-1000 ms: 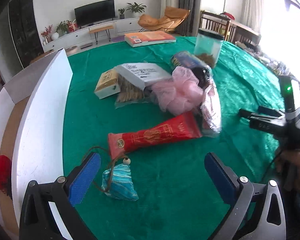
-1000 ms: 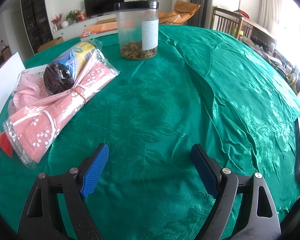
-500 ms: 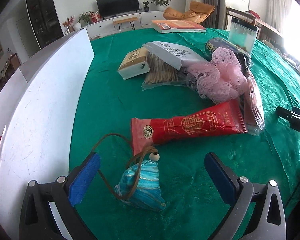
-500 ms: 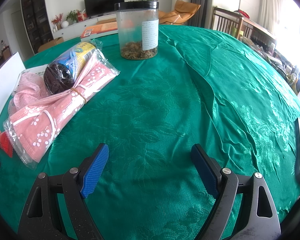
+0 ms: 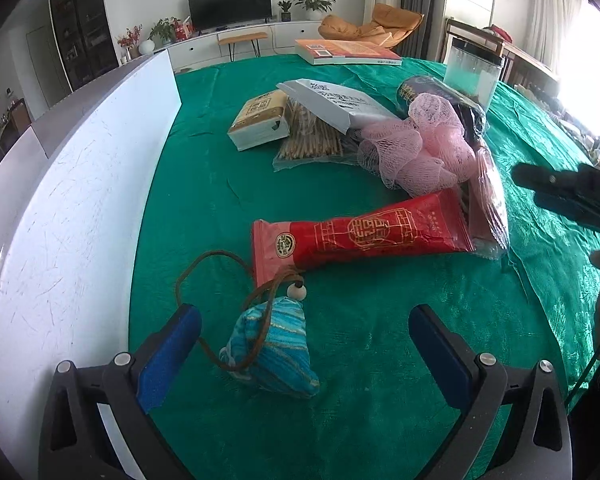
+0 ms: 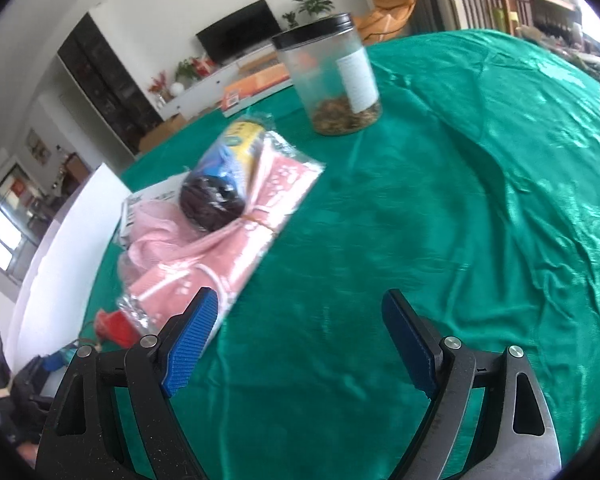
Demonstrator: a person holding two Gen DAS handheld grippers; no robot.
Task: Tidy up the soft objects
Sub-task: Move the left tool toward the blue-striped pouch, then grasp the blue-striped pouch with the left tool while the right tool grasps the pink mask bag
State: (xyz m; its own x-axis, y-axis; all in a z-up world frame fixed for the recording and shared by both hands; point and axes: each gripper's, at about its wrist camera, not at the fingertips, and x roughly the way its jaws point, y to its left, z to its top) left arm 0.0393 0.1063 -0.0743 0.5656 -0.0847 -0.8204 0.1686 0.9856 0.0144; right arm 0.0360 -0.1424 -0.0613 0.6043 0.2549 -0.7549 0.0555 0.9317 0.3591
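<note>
My left gripper [image 5: 304,354] is open, its jaws on either side of a small blue striped pouch [image 5: 274,346] with a brown cord and a bead, lying on the green tablecloth. Beyond it lie a red packet [image 5: 364,236], a pink mesh sponge [image 5: 418,148] and a bagged pink cloth [image 5: 486,200]. My right gripper [image 6: 300,344] is open and empty above the cloth, just right of the bagged pink cloth [image 6: 236,248]. The right gripper also shows at the right edge of the left wrist view [image 5: 568,196].
A white curved box wall [image 5: 76,208] stands at the left. A tissue pack [image 5: 260,120], a bag of sticks [image 5: 312,140], a white carton [image 5: 336,100], a book [image 5: 344,52] and a clear jar [image 6: 332,80] stand further back. A dark roll [image 6: 216,196] lies on the pink cloth.
My left gripper has closed in on the blue pouch, which now lies between its jaws. My right gripper has swung left and tilted toward the bagged pink cloth.
</note>
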